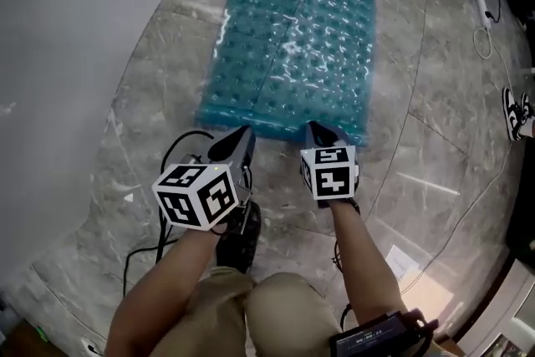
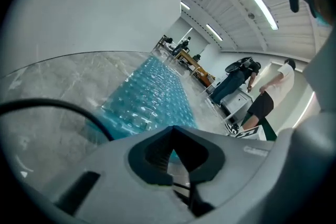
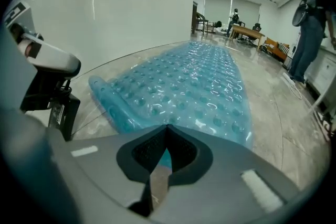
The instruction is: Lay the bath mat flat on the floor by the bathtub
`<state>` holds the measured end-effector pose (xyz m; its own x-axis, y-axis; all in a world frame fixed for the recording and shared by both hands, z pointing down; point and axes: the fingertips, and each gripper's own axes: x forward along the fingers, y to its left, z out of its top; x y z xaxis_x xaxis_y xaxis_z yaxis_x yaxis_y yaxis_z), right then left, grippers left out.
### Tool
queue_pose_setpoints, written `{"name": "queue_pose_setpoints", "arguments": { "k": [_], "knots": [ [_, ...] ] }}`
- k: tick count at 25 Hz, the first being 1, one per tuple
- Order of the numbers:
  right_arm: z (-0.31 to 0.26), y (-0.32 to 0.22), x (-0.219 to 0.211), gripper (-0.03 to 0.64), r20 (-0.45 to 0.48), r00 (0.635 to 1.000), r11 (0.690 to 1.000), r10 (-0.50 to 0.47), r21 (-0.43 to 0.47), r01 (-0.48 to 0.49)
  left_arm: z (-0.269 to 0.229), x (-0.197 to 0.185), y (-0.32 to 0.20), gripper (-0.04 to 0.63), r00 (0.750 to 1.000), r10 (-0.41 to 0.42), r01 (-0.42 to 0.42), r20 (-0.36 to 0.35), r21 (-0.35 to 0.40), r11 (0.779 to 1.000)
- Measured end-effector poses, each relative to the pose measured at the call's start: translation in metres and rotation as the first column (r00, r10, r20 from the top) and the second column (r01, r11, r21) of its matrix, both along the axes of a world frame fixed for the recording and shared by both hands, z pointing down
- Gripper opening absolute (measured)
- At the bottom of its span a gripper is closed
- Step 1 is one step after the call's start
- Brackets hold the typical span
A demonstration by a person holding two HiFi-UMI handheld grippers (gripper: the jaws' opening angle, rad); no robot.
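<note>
Bath mat, translucent blue and studded [image 1: 292, 38], lies stretched on the grey marble floor [image 1: 435, 96] beside the white curved bathtub wall [image 1: 67, 29]. Only the right gripper view shows us its near left corner curling up. Only the left gripper view catches standing people [image 2: 265, 97]. A black cable [image 1: 171, 159] loops beside the left gripper [image 1: 242, 136]. Both forearms reach forward. The left gripper and the right gripper [image 1: 321, 131] each have their jaws pressed together on the mat's near edge.

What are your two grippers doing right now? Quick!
The left gripper is closed on the near edge of the bath mat.
The right gripper is closed on that same edge.
</note>
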<state>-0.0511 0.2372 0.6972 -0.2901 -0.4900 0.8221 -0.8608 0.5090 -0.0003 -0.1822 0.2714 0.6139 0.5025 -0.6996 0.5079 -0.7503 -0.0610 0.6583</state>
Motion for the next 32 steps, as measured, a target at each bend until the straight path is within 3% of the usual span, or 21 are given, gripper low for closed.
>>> {"name": "queue_pose_setpoints", "arguments": {
  "k": [3,7,10,12,14,16,18,20,24,28,32],
  "knots": [
    [0.003,0.021,0.001,0.006,0.011,0.999,1.000,-0.030,0.002,0.030,-0.001,0.001,0.020,0.009,0.999,0.010,-0.010,0.030,0.008,1.000],
    [0.017,0.056,0.009,0.006,0.015,0.997,0.997,-0.076,-0.013,0.076,-0.021,0.002,0.051,0.009,0.990,0.057,-0.059,0.130,0.019,0.998],
    [0.015,0.048,0.009,0.006,0.023,0.997,0.997,-0.068,0.027,0.068,-0.024,-0.012,0.071,0.009,0.980,0.065,-0.055,0.187,-0.055,0.997],
    [0.018,0.049,0.005,0.006,0.049,0.998,0.999,-0.044,0.014,0.043,-0.015,-0.018,0.081,0.009,0.982,0.039,-0.020,0.187,-0.100,0.995],
    [0.020,0.053,0.002,0.006,0.078,0.996,0.999,-0.042,0.001,0.042,-0.010,-0.010,0.067,0.009,0.986,0.005,0.002,0.169,-0.042,0.999],
    [0.018,0.053,0.000,0.006,0.102,0.993,0.999,-0.052,-0.007,0.053,-0.011,0.011,0.035,0.009,0.978,0.049,-0.063,0.202,0.065,0.996],
    [0.016,0.049,0.001,0.006,0.111,0.992,0.998,-0.065,-0.002,0.066,-0.004,0.034,0.009,0.009,0.961,0.119,-0.153,0.251,0.119,0.981],
    [0.015,0.049,0.002,0.006,0.111,0.991,0.997,-0.073,-0.001,0.073,0.015,0.044,-0.004,0.009,0.955,0.149,-0.178,0.256,0.096,0.979],
    [0.014,0.050,0.001,0.006,0.120,0.988,0.996,-0.092,0.019,0.090,0.057,0.028,0.000,0.008,0.962,0.133,-0.128,0.239,-0.034,0.991],
    [0.006,0.050,0.004,0.006,0.171,0.983,0.998,-0.059,0.023,0.055,0.070,0.024,0.011,0.008,0.928,0.186,-0.160,0.325,-0.103,0.982],
    [-0.007,0.038,0.006,0.008,0.187,0.981,0.997,-0.048,0.067,0.036,0.054,0.017,0.007,0.009,0.954,0.102,-0.100,0.281,-0.021,0.995]
  ]
}}
